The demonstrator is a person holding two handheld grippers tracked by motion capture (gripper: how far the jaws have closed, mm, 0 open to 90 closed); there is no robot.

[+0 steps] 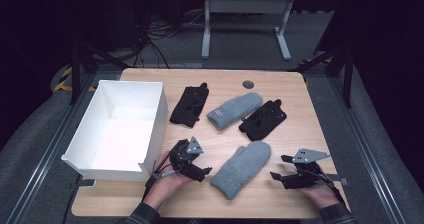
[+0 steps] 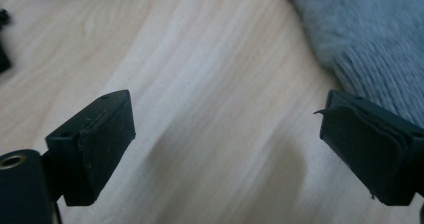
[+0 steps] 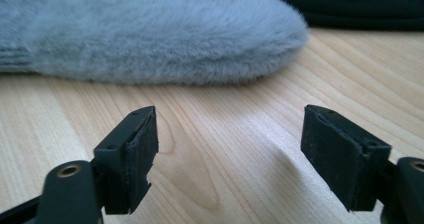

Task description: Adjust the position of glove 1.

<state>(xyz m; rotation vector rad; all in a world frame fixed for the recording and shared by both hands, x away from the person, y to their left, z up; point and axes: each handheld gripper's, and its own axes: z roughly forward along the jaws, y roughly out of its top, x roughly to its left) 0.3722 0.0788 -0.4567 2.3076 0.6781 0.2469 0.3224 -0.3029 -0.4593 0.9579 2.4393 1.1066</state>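
A grey fuzzy mitten lies near the table's front edge between my two grippers. My left gripper rests just left of its cuff, open and holding nothing; in the left gripper view the mitten lies at the upper right of the gripper. To the mitten's right my right gripper stands open over bare wood; in the right gripper view the mitten lies across the top, beyond the gripper. A second grey mitten lies further back between two black gloves.
A white open box stands on the left part of the wooden table, close to my left hand. A small round grommet sits near the far edge. Cables and a desk frame stand on the floor beyond.
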